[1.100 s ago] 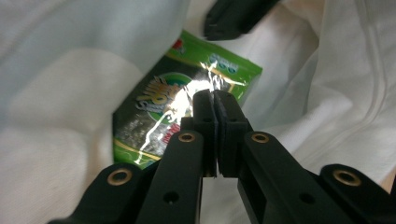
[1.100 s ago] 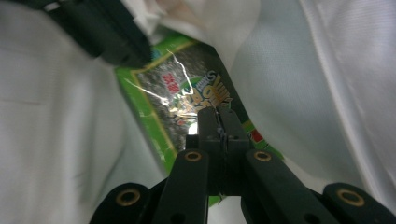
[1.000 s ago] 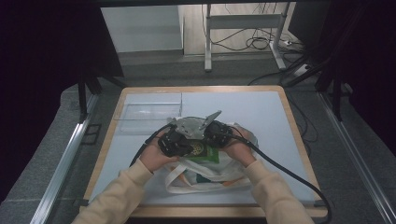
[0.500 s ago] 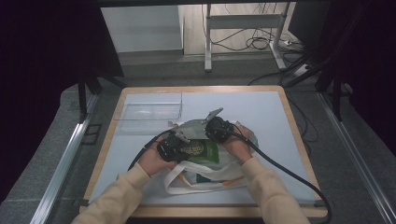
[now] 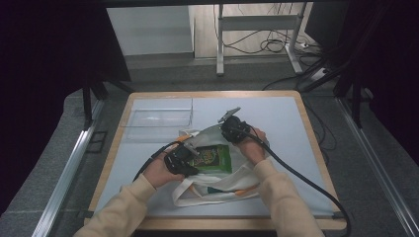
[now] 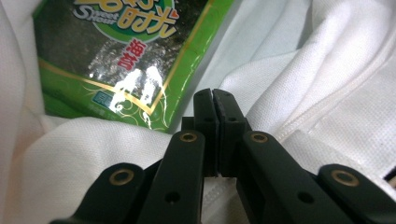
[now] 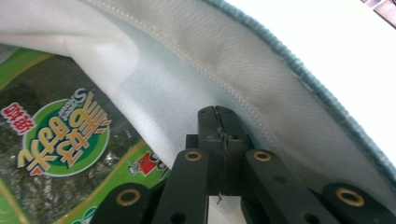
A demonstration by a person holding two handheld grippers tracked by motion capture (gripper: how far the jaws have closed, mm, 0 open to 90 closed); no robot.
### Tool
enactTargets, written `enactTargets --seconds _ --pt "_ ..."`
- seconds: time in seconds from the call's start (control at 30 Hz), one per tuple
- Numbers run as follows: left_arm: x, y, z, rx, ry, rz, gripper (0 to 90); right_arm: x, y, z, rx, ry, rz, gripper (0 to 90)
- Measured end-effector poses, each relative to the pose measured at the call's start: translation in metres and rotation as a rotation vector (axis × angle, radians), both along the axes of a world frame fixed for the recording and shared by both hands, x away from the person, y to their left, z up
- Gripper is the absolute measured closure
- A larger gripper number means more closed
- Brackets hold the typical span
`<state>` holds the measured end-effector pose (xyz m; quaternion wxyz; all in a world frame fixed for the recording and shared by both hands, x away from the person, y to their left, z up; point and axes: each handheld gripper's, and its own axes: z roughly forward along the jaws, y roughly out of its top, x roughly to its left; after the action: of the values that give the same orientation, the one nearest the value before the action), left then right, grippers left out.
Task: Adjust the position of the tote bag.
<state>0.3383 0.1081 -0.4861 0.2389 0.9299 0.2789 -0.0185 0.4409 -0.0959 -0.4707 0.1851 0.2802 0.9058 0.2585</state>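
Both grippers' jaws clenched on white bag (image 5: 217, 185) cloth, green snack packet (image 5: 211, 157) half hidden inside.

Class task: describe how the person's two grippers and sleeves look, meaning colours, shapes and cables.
Both sleeves are pale cream knit. The left gripper and the right gripper each have two black jaws with flat square tips, on black link bars with brass-coloured rivets. A thick black cable trails from the right gripper, which carries a grey plate on top.
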Motion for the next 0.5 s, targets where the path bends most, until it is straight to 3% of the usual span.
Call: enactTargets --seconds 0.5 --pt "-0.0050 0.0007 -0.0018 -0.008 0.030 -0.023 90.0 0.0024 -0.0020 -0.0006 -0.007 -0.001 -0.008 89.6"
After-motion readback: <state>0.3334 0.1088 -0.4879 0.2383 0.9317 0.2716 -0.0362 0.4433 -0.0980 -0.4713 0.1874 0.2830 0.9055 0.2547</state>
